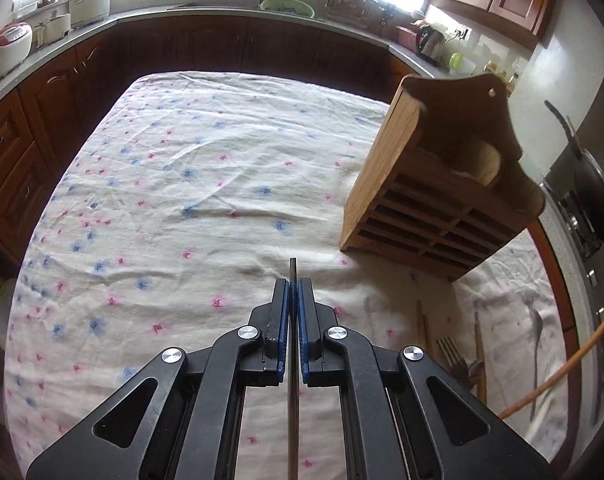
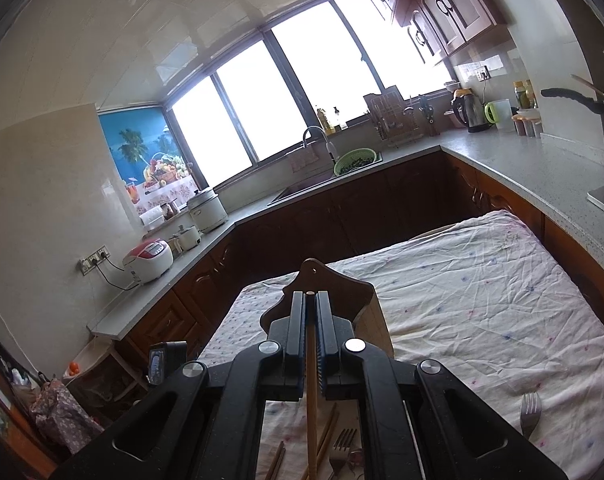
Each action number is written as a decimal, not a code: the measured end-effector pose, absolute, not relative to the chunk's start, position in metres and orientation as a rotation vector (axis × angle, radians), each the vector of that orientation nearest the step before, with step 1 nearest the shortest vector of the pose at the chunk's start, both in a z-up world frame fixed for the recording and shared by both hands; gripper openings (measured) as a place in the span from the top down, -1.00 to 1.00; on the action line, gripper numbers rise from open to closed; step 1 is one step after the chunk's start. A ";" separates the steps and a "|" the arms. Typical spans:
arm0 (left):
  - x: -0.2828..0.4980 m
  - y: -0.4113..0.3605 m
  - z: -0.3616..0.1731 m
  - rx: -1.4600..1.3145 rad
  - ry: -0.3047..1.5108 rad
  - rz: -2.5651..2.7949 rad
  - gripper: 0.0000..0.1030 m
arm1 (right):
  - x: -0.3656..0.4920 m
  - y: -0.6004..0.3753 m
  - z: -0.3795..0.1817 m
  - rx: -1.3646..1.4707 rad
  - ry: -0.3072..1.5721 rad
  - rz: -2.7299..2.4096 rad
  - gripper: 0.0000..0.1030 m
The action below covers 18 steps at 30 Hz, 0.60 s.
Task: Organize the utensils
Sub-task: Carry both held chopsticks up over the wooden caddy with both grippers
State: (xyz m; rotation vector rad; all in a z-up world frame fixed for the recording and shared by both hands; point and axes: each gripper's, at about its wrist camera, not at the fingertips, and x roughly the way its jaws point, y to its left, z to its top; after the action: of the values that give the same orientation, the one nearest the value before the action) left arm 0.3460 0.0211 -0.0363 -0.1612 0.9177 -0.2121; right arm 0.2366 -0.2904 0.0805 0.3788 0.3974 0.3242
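My left gripper (image 1: pixel 293 282) is shut on a thin dark metal utensil handle (image 1: pixel 293 360) that runs back between the blue pads, held above the floral tablecloth (image 1: pixel 182 168). A wooden utensil holder (image 1: pixel 434 184) with slots stands to its right; something pale sits in its top compartment. My right gripper (image 2: pixel 311 294) is shut on a wooden chopstick (image 2: pixel 311 400), its tip just in front of the holder's back panel (image 2: pixel 334 288). More chopsticks (image 2: pixel 328 432) and forks (image 2: pixel 344 446) lie on the cloth below. A spoon (image 1: pixel 536 344) and a fork (image 1: pixel 454 356) lie at the right.
Another fork (image 2: pixel 529 412) lies on the cloth at the right. Kitchen counters (image 2: pixel 502 168) wrap around the table, with rice cookers (image 2: pixel 150 260), a sink with a green colander (image 2: pixel 356 160) and a kettle (image 2: pixel 468 112). A wok (image 1: pixel 598 196) sits on the stove at the right.
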 end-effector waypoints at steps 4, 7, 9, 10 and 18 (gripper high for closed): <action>0.323 0.028 0.004 -0.186 0.830 -0.247 0.93 | 0.234 -0.286 0.086 0.377 0.388 0.340 0.92; 0.309 0.031 0.027 -0.202 0.778 -0.273 0.93 | 0.232 -0.282 0.090 0.372 0.380 0.351 0.92; 0.302 0.033 0.040 -0.208 0.751 -0.286 0.93 | 0.231 -0.279 0.093 0.365 0.376 0.357 0.92; 0.299 0.034 0.045 -0.210 0.738 -0.291 0.93 | 0.230 -0.278 0.094 0.363 0.374 0.359 0.92; 0.279 0.039 0.076 -0.236 0.663 -0.327 0.93 | 0.227 -0.275 0.105 0.348 0.353 0.361 0.92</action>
State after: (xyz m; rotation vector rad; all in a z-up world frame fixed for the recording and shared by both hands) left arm 0.2785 0.0391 0.0762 -0.2362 0.6632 -0.3266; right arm 0.2267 -0.2746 0.1046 0.3483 0.3529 0.3615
